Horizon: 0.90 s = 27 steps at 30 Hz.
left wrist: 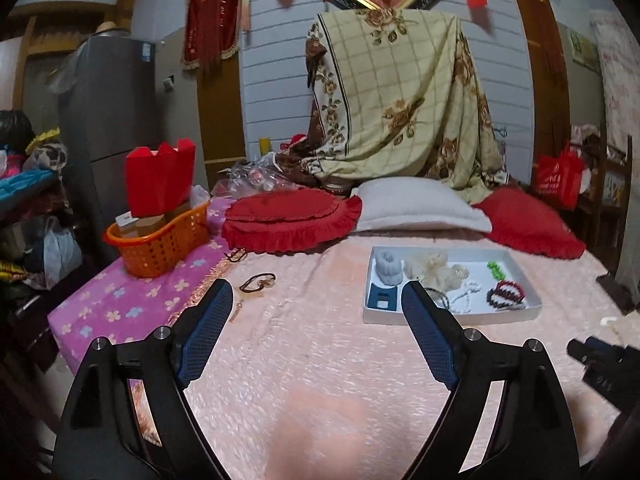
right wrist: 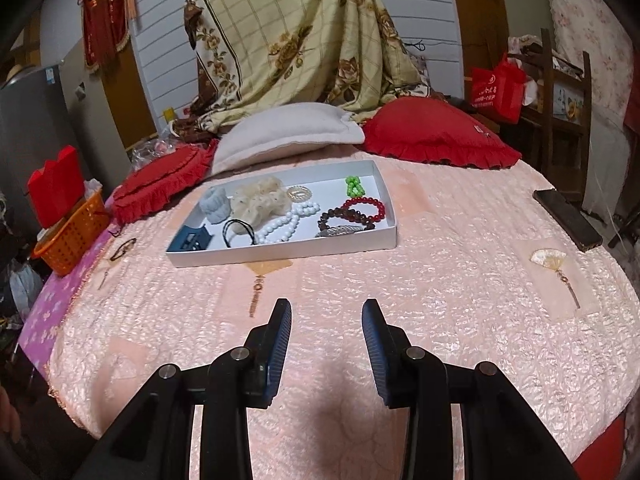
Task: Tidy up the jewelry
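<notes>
1. Pink quilted bedspread [right wrist: 460, 280] is covering the bed, pillows lying at 12 o'clock.
2. White tray [right wrist: 288, 250] is sitting mid-bed, holding white beads [right wrist: 286, 226], a red bracelet [right wrist: 366, 208] and scrunchies.
3. Left gripper [left wrist: 316, 300] is hovering wide open, gripping nothing.
4. Right gripper [right wrist: 326, 312] is hovering part open, empty.
5. Dark bracelet [left wrist: 258, 281] is lying loose at the tray's 9 o'clock; fan ornament [right wrist: 550, 258] at its 3 o'clock.

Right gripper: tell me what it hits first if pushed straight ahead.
Probably the near wall of the white tray, past bare pink bedspread. The right gripper is open and empty; depth is uncertain.
</notes>
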Each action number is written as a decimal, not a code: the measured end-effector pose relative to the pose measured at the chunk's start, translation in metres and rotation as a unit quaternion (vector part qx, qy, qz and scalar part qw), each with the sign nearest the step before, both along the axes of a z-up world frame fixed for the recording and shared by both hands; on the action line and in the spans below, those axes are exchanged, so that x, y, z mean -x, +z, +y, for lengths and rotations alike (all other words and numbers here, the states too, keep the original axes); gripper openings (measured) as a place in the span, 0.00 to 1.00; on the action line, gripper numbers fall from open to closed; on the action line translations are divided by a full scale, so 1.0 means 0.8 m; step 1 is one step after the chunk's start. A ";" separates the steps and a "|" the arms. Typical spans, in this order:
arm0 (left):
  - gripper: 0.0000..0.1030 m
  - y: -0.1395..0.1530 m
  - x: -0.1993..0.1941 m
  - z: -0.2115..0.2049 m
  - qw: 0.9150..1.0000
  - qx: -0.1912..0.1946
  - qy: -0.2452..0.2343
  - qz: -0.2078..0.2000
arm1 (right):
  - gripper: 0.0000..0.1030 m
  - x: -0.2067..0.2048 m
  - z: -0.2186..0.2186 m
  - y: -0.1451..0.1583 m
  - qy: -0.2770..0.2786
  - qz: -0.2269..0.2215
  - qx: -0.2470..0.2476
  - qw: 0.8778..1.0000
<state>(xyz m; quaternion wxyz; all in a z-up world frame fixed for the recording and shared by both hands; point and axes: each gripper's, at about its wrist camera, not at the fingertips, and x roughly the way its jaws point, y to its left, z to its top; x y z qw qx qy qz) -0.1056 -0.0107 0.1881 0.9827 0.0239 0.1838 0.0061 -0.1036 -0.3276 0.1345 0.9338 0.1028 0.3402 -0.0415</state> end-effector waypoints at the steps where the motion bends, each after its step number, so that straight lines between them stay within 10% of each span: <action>1: 0.84 0.002 0.005 0.000 1.000 0.003 0.002 0.004 | 0.34 0.005 0.001 0.003 0.001 -0.004 0.001 1.000; 27: 0.84 -0.022 0.050 -0.002 0.994 0.048 -0.010 0.096 | 0.39 0.055 0.035 0.026 -0.011 -0.036 0.048 0.998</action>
